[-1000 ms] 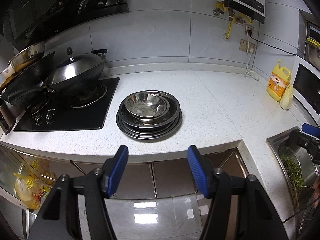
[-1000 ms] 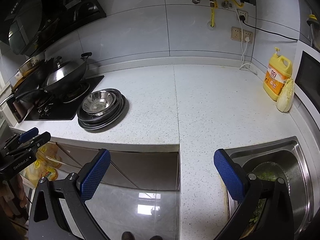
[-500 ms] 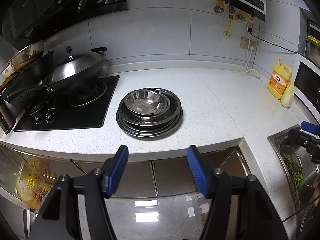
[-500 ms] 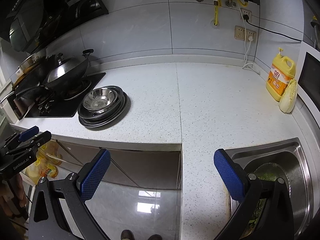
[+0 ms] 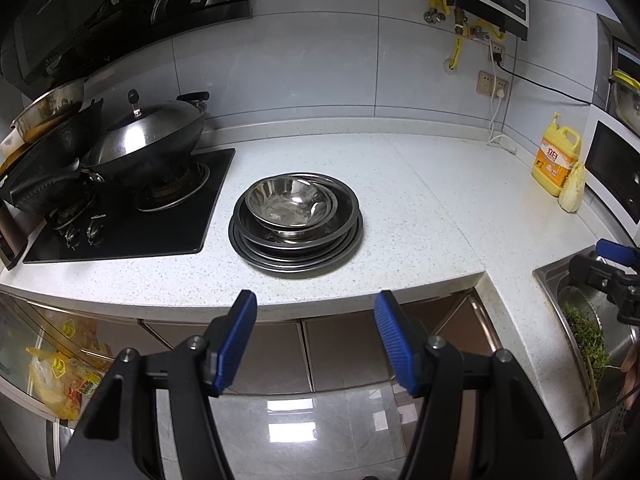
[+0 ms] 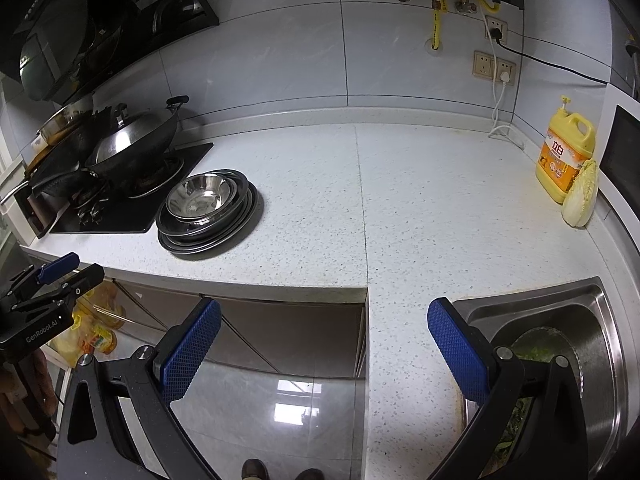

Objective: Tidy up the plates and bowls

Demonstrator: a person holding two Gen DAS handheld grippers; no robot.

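Note:
On the white speckled counter (image 5: 420, 208), just right of the stove, sits a stack of steel plates (image 5: 298, 262) with nested steel bowls (image 5: 288, 204) on top. In the right wrist view the same plates (image 6: 208, 242) and bowls (image 6: 198, 198) lie at the left. My left gripper (image 5: 315, 304) hangs open and empty in front of the counter edge, level with the stack and short of it. My right gripper (image 6: 324, 308) is open wide and empty, off the counter's inner corner beside the sink. Each gripper shows at the edge of the other's view: right gripper (image 5: 612, 258), left gripper (image 6: 54, 270).
A lidded wok (image 5: 148, 140) and dark pans fill the black stove (image 5: 160, 228) at left. A steel sink (image 6: 592, 320) holding greens is at right. A yellow detergent bottle (image 6: 566, 156) and a cabbage (image 6: 580, 196) stand by the right wall. Cabinet fronts (image 5: 340, 356) run below the counter.

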